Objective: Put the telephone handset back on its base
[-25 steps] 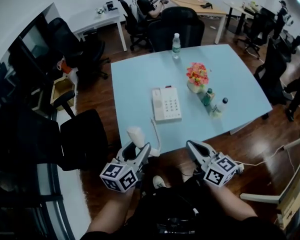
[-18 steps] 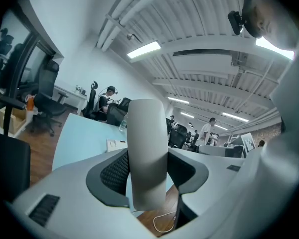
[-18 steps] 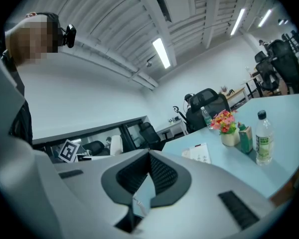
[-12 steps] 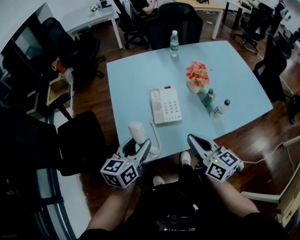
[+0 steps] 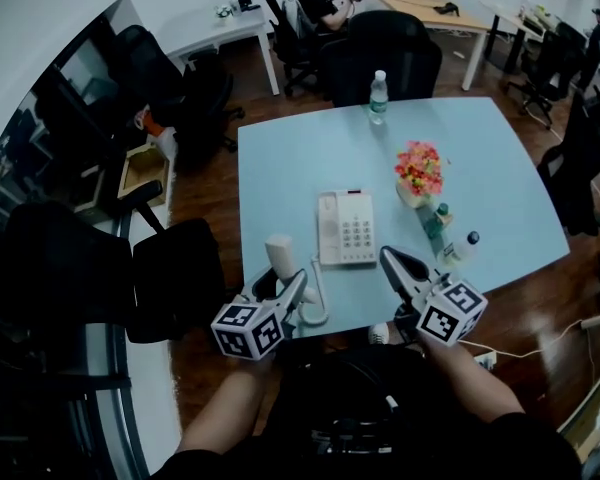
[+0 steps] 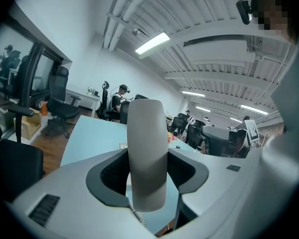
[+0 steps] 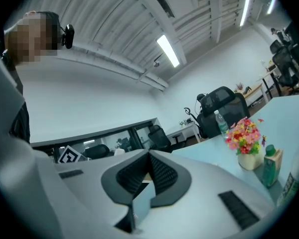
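Handset [image 6: 147, 153] upright, clamped in your L gripper [image 5: 282, 290]; base [image 5: 346, 228] at 2 o'clock from it; R gripper [image 5: 392, 261] pinched closed, empty

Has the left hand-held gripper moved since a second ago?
Yes: the left hand-held gripper, shut on the handset, came forward past the table edge, closer to the telephone base.

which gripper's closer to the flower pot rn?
Right. The right gripper is just in front of the flower pot, slightly left of it; the left gripper is farther off, well to the left.
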Motion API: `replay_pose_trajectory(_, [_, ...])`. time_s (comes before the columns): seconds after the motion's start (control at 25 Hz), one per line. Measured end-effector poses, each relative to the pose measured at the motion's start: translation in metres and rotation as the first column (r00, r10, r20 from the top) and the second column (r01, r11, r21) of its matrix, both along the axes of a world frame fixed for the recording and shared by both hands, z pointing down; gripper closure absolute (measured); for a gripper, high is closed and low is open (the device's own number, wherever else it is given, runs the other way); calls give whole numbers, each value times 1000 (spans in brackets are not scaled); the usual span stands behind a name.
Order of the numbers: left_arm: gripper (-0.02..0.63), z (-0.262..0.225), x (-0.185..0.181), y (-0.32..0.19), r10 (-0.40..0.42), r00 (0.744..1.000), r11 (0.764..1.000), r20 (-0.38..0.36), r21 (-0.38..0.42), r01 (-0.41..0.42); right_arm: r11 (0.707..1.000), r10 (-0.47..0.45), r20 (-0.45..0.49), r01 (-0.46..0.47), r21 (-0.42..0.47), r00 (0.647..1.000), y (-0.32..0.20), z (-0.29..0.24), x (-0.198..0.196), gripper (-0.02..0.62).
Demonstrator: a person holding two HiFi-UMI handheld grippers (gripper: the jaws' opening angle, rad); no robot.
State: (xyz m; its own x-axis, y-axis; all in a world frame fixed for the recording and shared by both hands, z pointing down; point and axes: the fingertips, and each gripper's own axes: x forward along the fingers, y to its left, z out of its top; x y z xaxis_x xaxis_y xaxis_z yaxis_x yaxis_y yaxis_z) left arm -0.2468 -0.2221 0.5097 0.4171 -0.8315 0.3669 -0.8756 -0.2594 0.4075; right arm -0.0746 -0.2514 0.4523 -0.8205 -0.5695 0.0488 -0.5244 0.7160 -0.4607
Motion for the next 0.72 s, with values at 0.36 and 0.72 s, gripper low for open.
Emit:
replay_pose_trajectory(0.36, [385, 44, 16, -74, -40, 996, 990, 82, -134, 51, 998, -56, 16, 56, -10, 998, -61, 6, 12, 581])
replay_pose_trajectory(0.72, [385, 80, 53, -161, -20, 991, 970, 134, -238, 52, 995, -63, 21, 64, -74, 998, -100, 24, 39, 581])
